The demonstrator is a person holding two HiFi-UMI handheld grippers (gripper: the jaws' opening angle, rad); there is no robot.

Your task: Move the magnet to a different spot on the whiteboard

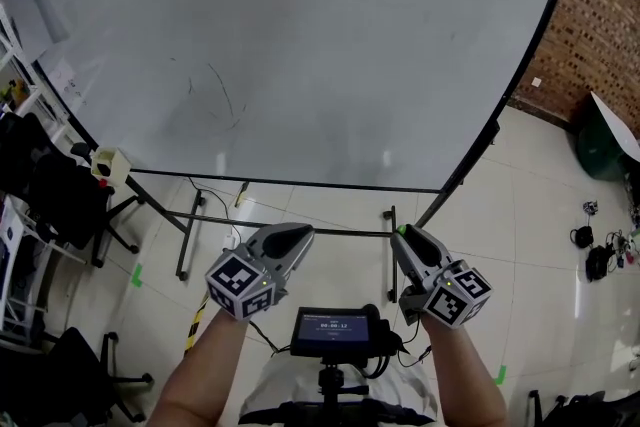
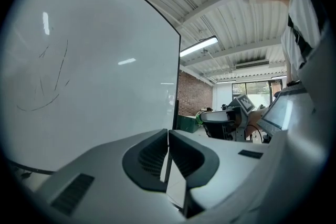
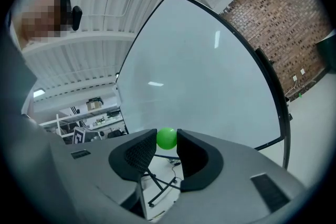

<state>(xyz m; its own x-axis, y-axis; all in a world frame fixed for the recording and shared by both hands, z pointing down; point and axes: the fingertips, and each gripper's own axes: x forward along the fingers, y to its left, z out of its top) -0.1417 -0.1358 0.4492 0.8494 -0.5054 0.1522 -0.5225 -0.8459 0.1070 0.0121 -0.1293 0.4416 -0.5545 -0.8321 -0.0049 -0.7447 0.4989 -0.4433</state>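
Note:
The big whiteboard [image 1: 320,45] leans ahead of me with faint pen marks [image 1: 215,95] on it; it also fills the left gripper view [image 2: 94,86] and the right gripper view [image 3: 210,76]. A small round green magnet [image 3: 167,138] sits between the tips of my right gripper [image 3: 167,140], which is shut on it below the board's lower edge. In the head view the magnet [image 1: 401,231] shows as a green speck at the tip of the right gripper [image 1: 404,237]. My left gripper [image 1: 298,233] hangs beside it, its jaws shut together [image 2: 168,136] and empty.
The board's black stand legs [image 1: 190,225] and cables run over the tiled floor below it. Dark office chairs [image 1: 60,205] crowd the left. A brick wall [image 1: 600,5] and a green bin [image 1: 600,140] stand at the right. A small screen [image 1: 335,330] sits at my chest.

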